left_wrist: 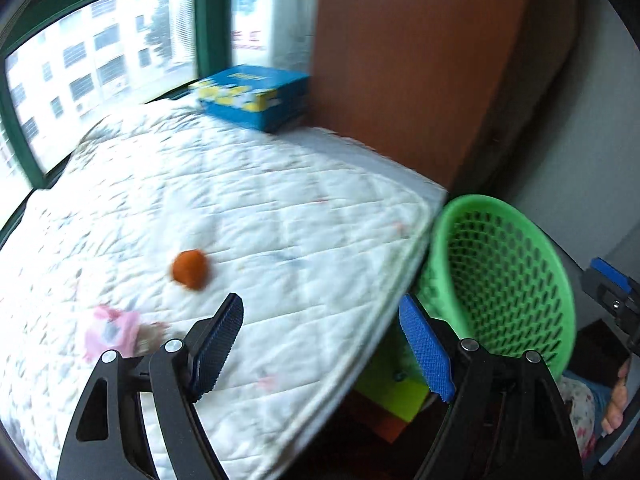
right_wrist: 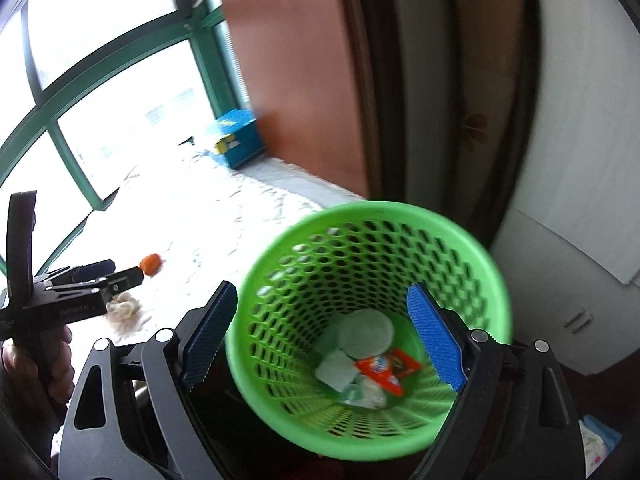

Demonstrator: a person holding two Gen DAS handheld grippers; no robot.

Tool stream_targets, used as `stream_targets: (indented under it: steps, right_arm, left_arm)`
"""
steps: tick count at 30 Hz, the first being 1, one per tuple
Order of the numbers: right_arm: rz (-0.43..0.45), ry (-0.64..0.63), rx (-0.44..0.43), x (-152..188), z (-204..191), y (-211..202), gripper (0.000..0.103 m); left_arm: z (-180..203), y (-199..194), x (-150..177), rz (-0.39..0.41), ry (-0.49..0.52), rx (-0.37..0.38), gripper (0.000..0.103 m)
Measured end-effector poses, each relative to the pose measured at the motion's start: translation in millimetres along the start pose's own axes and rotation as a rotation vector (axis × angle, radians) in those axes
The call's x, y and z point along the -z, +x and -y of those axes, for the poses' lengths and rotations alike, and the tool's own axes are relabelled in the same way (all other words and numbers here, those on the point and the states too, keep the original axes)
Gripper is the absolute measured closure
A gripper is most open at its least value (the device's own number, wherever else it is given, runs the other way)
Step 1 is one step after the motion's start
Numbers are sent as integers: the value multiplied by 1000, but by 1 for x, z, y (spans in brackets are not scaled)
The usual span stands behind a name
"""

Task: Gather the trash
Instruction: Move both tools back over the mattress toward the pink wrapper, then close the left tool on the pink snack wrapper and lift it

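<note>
A green mesh trash basket (right_wrist: 476, 264) stands beside the bed's corner; it also shows in the left wrist view (left_wrist: 500, 264). Inside lie a white round pad (right_wrist: 366, 334), an orange wrapper (right_wrist: 384, 368) and white scraps. My right gripper (right_wrist: 324, 336) is open and empty over the basket's mouth. On the white quilted bed (left_wrist: 248, 208) lie an orange piece of trash (left_wrist: 191, 269) and a pink crumpled wrapper (left_wrist: 114, 330). My left gripper (left_wrist: 322, 348) is open and empty above the bed's near edge, right of both. It also appears in the right wrist view (right_wrist: 120, 274).
A blue box (left_wrist: 256, 94) sits at the bed's far corner by a brown wooden panel (left_wrist: 408, 64). Green-framed windows (left_wrist: 100, 64) run behind the bed. A white cabinet (right_wrist: 572, 288) stands right of the basket. A yellow-green object (left_wrist: 394, 394) lies on the floor under the bed's edge.
</note>
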State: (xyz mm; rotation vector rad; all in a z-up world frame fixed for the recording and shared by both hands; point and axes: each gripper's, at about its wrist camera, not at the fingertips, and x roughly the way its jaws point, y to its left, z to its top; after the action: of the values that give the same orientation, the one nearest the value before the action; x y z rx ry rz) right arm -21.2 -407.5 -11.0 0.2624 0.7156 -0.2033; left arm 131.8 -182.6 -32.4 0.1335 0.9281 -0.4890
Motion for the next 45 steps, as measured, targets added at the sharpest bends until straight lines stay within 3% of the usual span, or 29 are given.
stream_targets:
  steps: [4, 11, 17, 26, 34, 40, 43, 45]
  right_arm:
    - [-12, -38, -44, -6, -24, 11, 17]
    - [-37, -104, -115, -10, -63, 29, 16]
    - [-66, -135, -155, -7, -87, 42, 15]
    - [-104, -156, -185, 1, -103, 55, 15]
    - [-137, -170, -204, 3, -112, 70, 15]
    - [-159, -199, -225, 6, -127, 80, 15]
    - [-170, -216, -235, 8, -135, 85, 15]
    - [-176, -226, -243, 10, -141, 88, 15]
  left_arm:
    - [-55, -3, 3, -16, -119, -88, 25]
    - [-145, -6, 7, -55, -373, -218, 12]
    - [-199, 5, 19, -96, -612, -224, 11]
    - [-228, 37, 37, -162, -848, -174, 10]
    - [-239, 59, 37, -207, -942, -172, 10]
    - [-243, 70, 42, -228, -957, -184, 10]
    - [-246, 71, 45, -223, -957, -169, 27]
    - [-248, 69, 48, -212, -962, -149, 30]
